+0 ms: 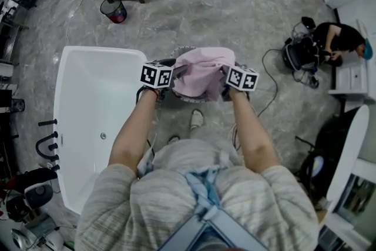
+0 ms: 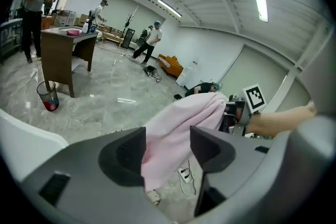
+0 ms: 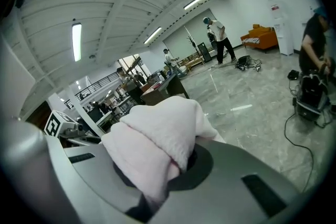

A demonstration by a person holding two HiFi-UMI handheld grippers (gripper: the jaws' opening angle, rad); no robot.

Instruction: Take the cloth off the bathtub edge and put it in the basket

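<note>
Holding pink cloth (image 1: pixel 202 70) over basket (image 1: pixel 189 99), just beside bathtub (image 1: pixel 94 120) and off its edge; left gripper (image 2: pixel 168 149) jaws stand partly apart, cloth hanging loose between them, not pinched; right gripper (image 3: pixel 157 165) clamped tight on a bunched fold; judged step: the drop into the basket; to do it well, centre the cloth above the rim, lower until its tail is inside, then part the right jaws; lift away slowly in case a fold snags.
</note>
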